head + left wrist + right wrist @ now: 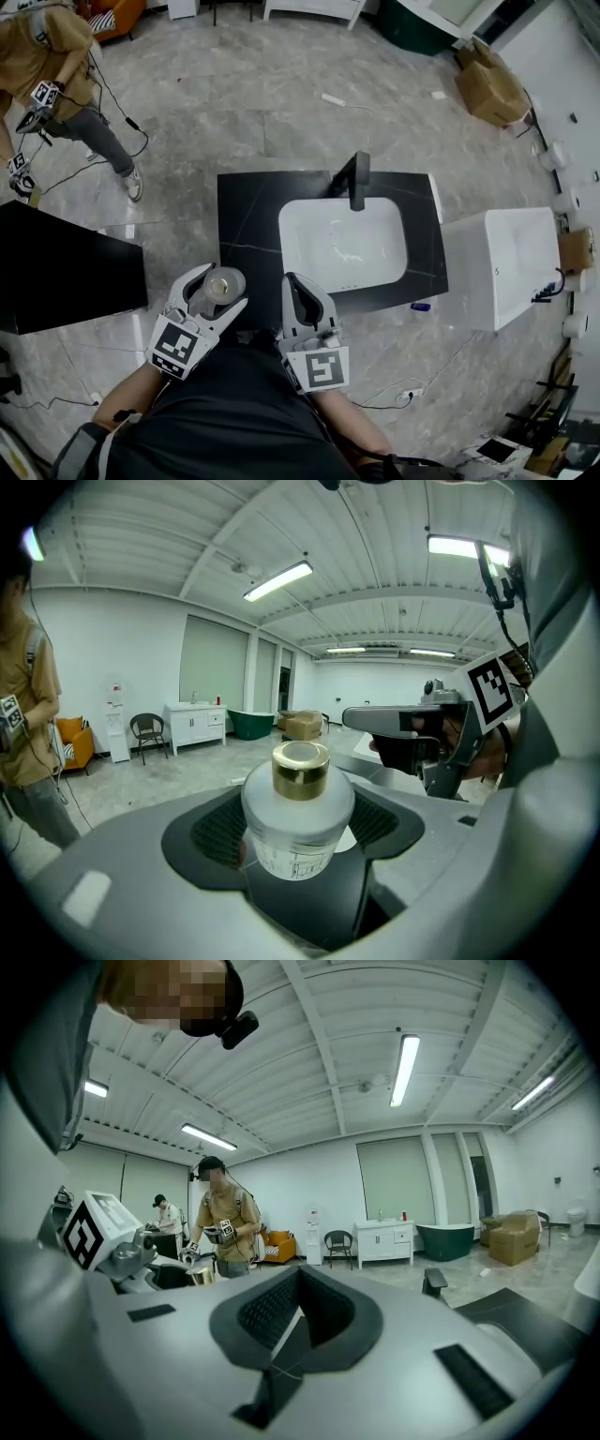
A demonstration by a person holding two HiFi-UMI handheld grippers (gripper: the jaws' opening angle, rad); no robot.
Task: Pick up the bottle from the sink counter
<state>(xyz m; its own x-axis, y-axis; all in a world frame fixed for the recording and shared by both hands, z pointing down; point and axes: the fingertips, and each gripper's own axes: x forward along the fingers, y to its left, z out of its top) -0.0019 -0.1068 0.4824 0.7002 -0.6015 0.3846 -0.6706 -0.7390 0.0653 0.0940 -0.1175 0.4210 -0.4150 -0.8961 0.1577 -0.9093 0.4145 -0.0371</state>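
A frosted round bottle (225, 282) with a gold cap (300, 766) sits between the jaws of my left gripper (220, 289), which is shut on it over the front left corner of the black sink counter (246, 232). In the left gripper view the bottle (298, 829) stands upright against the dark pads (211, 834). I cannot tell whether its base touches the counter. My right gripper (293, 281) hangs just to the right, by the counter's front edge. Its jaws meet with nothing between them (298, 1321).
A white basin (342, 246) with a black faucet (357, 180) is set in the counter. A white cabinet (511, 264) stands to the right and a black table (66, 274) to the left. A person (47, 66) with grippers stands far left. Cables lie on the floor.
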